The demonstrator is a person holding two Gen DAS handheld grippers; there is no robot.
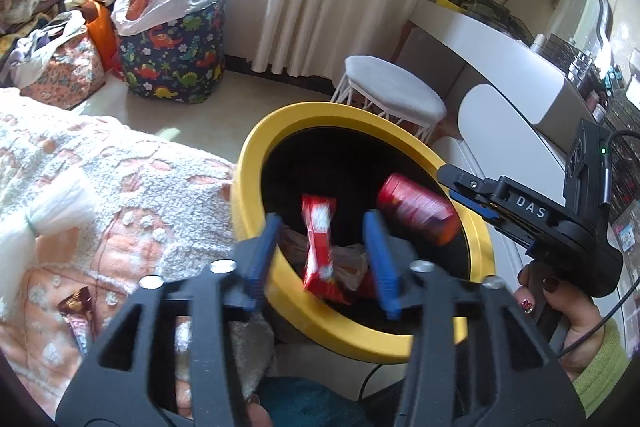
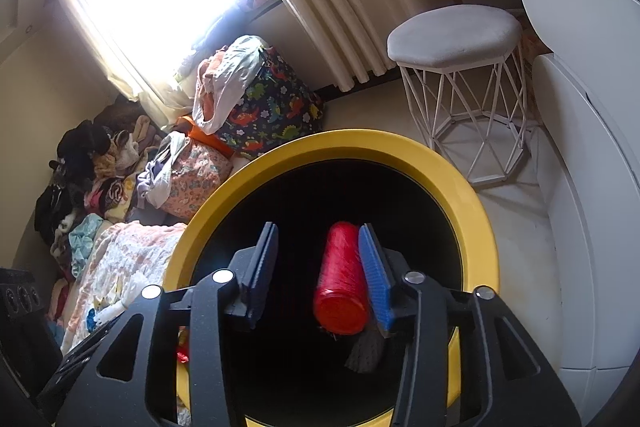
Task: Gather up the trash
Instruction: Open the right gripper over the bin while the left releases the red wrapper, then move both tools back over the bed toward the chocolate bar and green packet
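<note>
**A:** Where am I with the trash, from what you can see?

**B:** Both drops look under way. My left claw (image 1: 320, 247) hangs over the yellow bin (image 1: 256, 147) with its blue pads spread. The red wrapper (image 1: 319, 247) sits between them, blurred, and neither pad seems to press on it, so I judge it released and falling in.

**A:** And the right side?

**B:** My right claw (image 2: 318, 267) is over the same bin's mouth, jaws apart. The red can (image 2: 342, 279) lies along the inside of the right pad with a wide gap to the left one. That is no grip. Whether it touches that pad or is already dropping past it, I cannot tell. In the left view the can appears inside the bin's dark opening, near the far rim.

**A:** Anything already inside?

**B:** Yes, some crumpled pale wrapping (image 1: 348, 263) lies at the bottom beneath the wrapper, so part of the collecting is done.

**A:** What's left?

**B:** At least one piece: a brown snack wrapper (image 1: 78, 301) lies on the bed blanket (image 1: 120, 195), left of the bin and well apart from either claw. I'd go for that next. The bags and clothes by the window look like laundry, not trash, though that's my guess.
</note>
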